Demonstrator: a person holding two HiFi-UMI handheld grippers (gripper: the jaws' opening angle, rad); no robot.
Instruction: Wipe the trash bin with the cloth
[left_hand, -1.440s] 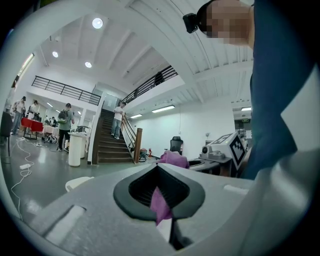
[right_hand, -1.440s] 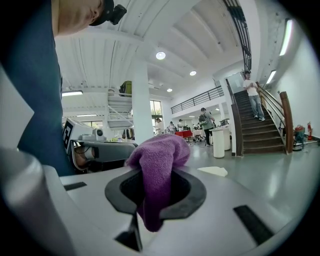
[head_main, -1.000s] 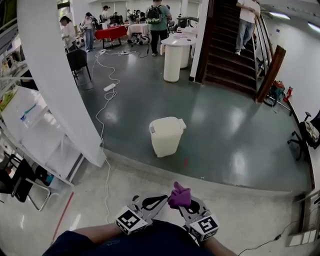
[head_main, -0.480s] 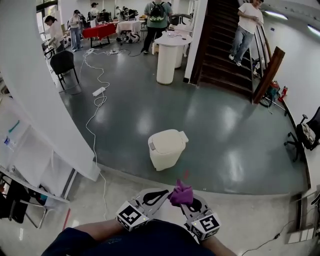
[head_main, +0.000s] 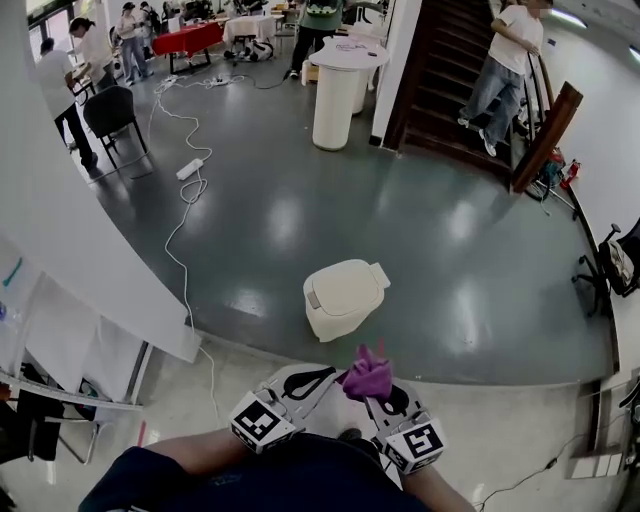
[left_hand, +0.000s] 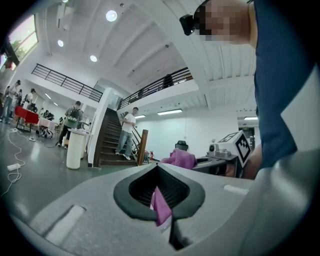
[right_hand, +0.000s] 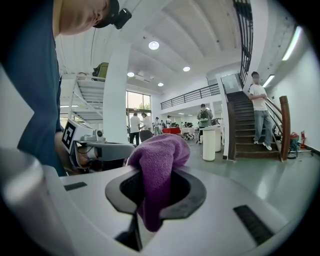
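- Nearer now, the trash bin (head_main: 342, 298) sits lower in the head view than a second ago.
- Left tool (head_main: 322, 380): jaws together, pinching a thin edge of the purple cloth (head_main: 367, 378).
- Right tool (head_main: 378, 398): clamped on the cloth's bunched bulk.
- On the floor, the bin lies straight ahead of both tools, well apart.

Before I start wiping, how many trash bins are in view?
1: the cream lidded trash bin stands on the dark floor, straight ahead of the person. Others may be hidden behind the white pillar.
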